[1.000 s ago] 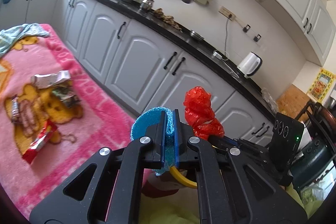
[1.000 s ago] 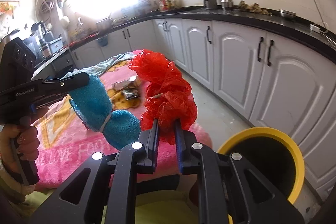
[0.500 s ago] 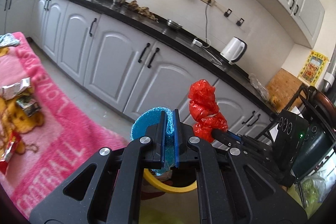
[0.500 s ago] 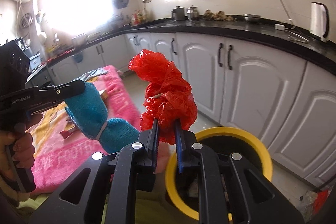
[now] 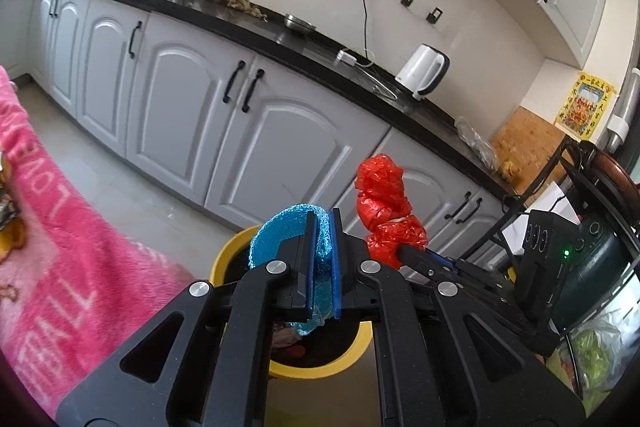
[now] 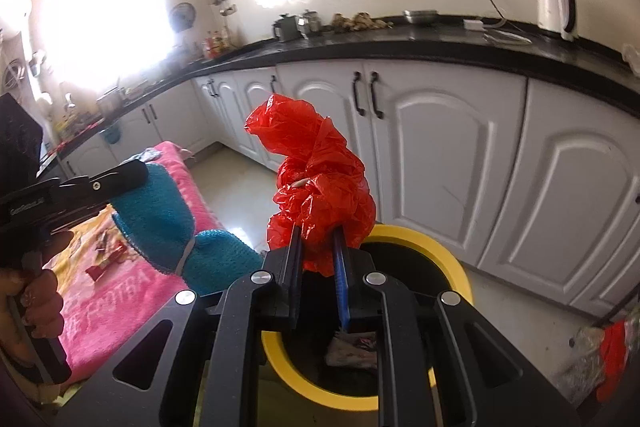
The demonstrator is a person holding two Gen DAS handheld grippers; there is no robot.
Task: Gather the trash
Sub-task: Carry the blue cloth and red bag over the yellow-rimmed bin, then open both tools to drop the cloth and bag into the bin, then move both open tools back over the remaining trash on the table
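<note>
Red crumpled plastic bag (image 6: pixel 320 183) is pinched in the right gripper (image 6: pixel 316 247), its jaws pressed nearly together on the bag's lower end, above the near rim of the yellow bin (image 6: pixel 452 259). Blue mesh cloth (image 5: pixel 288 239) is clamped in the left gripper (image 5: pixel 322 259), jaws pressed tight on it, over the bin's left side. Some litter already lies inside the bin. White cabinets (image 5: pixel 256 147) stand close behind the bin, bare floor between them; the pink blanket (image 5: pixel 60 267) edges in from the left.
</note>
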